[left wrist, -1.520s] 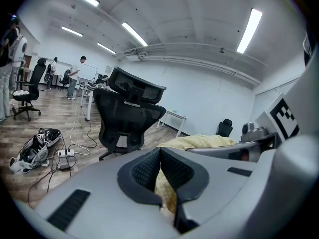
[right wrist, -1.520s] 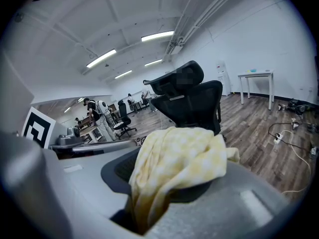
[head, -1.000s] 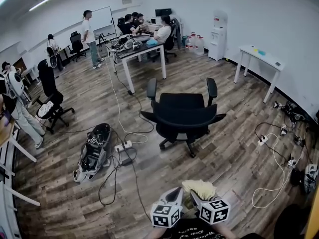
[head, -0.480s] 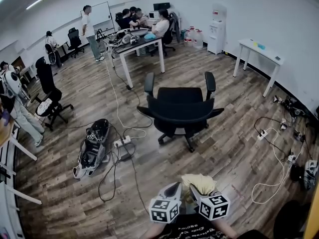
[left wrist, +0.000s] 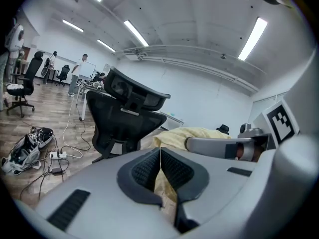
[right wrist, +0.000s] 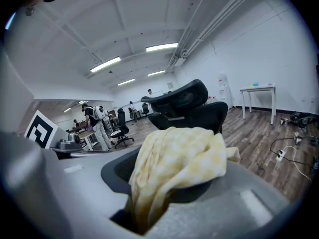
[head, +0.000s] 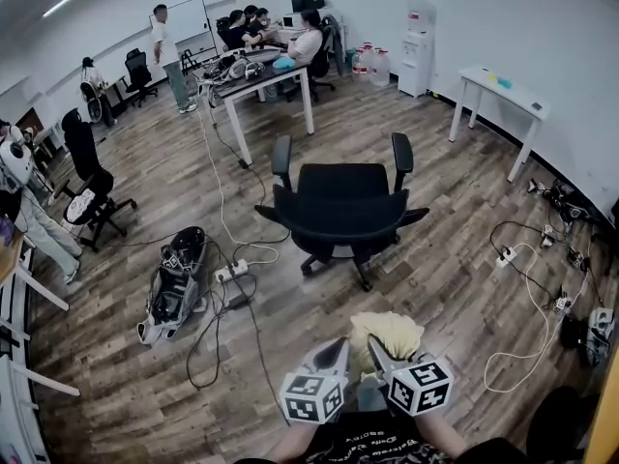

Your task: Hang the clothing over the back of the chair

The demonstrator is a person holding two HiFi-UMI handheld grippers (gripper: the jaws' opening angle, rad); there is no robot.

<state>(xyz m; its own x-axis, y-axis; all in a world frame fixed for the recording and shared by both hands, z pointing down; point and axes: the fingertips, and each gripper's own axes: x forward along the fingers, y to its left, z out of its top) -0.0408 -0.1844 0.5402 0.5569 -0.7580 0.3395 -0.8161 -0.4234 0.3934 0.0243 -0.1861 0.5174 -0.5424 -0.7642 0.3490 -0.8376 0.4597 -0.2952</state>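
Bright, even ceiling-tube light [left wrist: 251, 36]; strong fisheye edge distortion.

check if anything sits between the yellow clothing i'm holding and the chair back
Nothing visible does. Only bare wood floor lies between the yellow clothing and the chair, whose back faces it; the power strip lies off to the left.

My light grey left gripper [left wrist: 160, 151] and right gripper [head: 382, 356] have black ribbed pads [left wrist: 144, 168] and cubes patterned in black-and-white squares. The pale yellow checked cloth garment [right wrist: 174, 156] shows faint white checks. The black mesh office chair [head: 340, 206] is black throughout, and the brown wood-plank floor [head: 455, 298] is grey-streaked.
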